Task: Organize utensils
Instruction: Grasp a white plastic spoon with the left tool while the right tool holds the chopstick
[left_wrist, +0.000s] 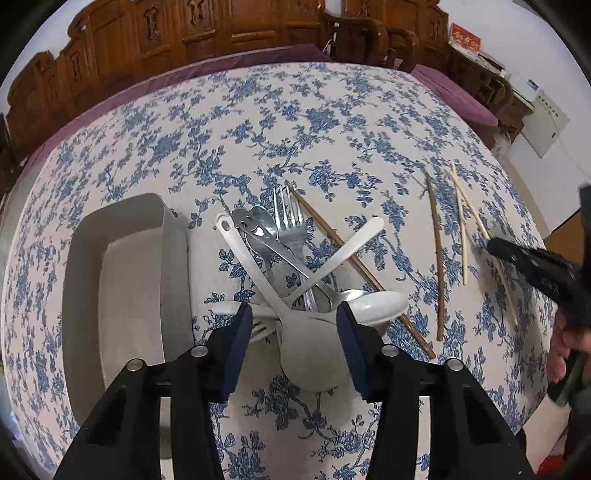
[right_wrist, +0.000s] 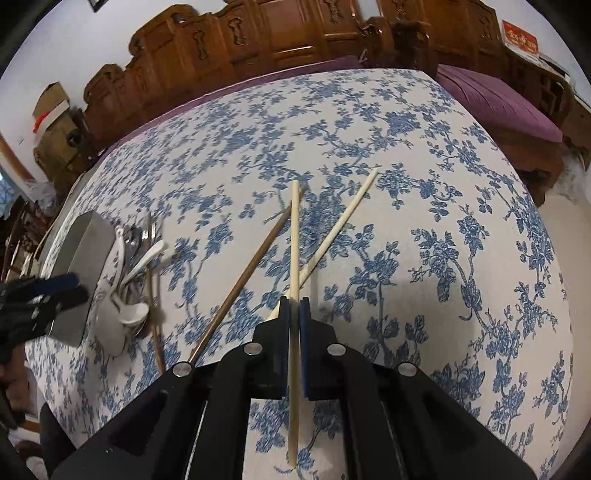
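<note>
A pile of utensils lies on the floral tablecloth: a grey ladle (left_wrist: 310, 343), white spoons (left_wrist: 373, 306), a metal fork (left_wrist: 291, 218) and metal spoons (left_wrist: 258, 229). My left gripper (left_wrist: 293, 314) is open, its pads on either side of the grey ladle's bowl. An empty grey tray (left_wrist: 125, 280) lies left of the pile. My right gripper (right_wrist: 294, 306) is shut on a cream chopstick (right_wrist: 294, 240). A second cream chopstick (right_wrist: 343, 221) and a brown chopstick (right_wrist: 251, 269) lie on the cloth beside it.
Another brown chopstick (left_wrist: 347, 258) lies under the pile. The right gripper shows at the right edge of the left wrist view (left_wrist: 532, 266). Carved wooden chairs (left_wrist: 354, 37) and a purple-covered bench (right_wrist: 498, 107) stand beyond the table's far edge.
</note>
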